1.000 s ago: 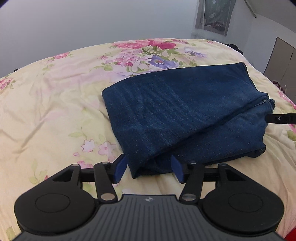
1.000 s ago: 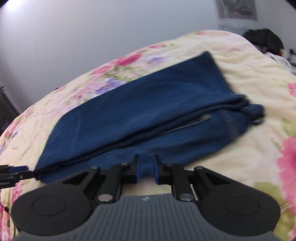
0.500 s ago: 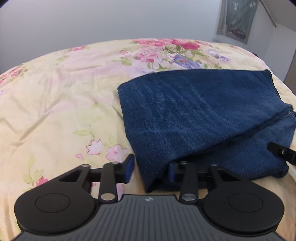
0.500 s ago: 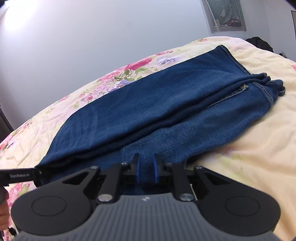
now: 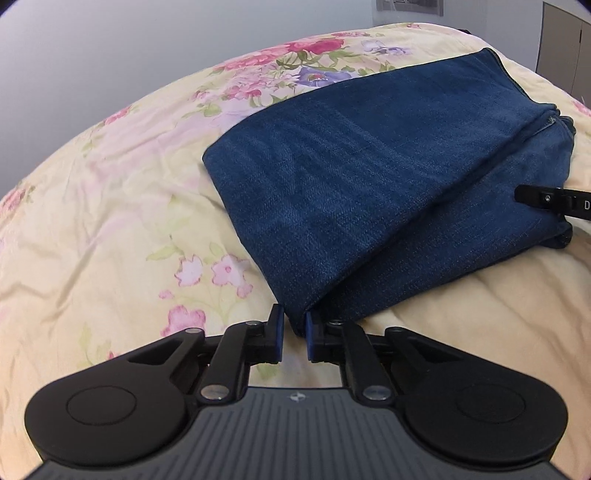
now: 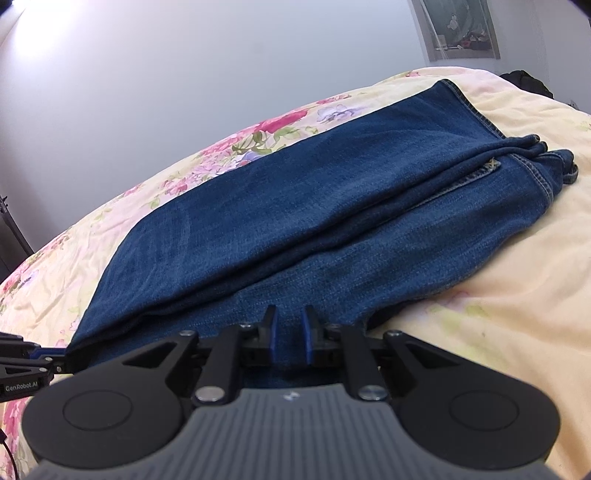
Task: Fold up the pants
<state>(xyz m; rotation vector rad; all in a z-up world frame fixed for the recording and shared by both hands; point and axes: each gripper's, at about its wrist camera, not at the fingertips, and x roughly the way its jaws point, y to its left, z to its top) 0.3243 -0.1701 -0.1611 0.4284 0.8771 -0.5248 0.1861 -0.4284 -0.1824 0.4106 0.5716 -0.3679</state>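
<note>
Dark blue jeans [image 5: 369,177] lie folded lengthwise on a floral bedspread [image 5: 110,221]. My left gripper [image 5: 294,332] is shut on the near folded corner of the jeans. In the right wrist view the jeans [image 6: 295,221] stretch from lower left to the waistband at upper right. My right gripper [image 6: 289,328] is shut on the near edge of the jeans, with denim between its blue pads. The right gripper's tip shows at the left wrist view's right edge [image 5: 554,201]; the left gripper shows at the right wrist view's left edge [image 6: 22,362].
The bedspread [image 6: 517,295] spreads around the jeans on all sides. A grey wall [image 5: 110,55] stands behind the bed. A dark object [image 6: 524,79] lies at the bed's far right. A picture [image 6: 461,29] hangs on the wall.
My left gripper's fingers have closed from wide open onto the jeans' corner. My right gripper has stayed shut on the near edge, and its view has shifted slightly.
</note>
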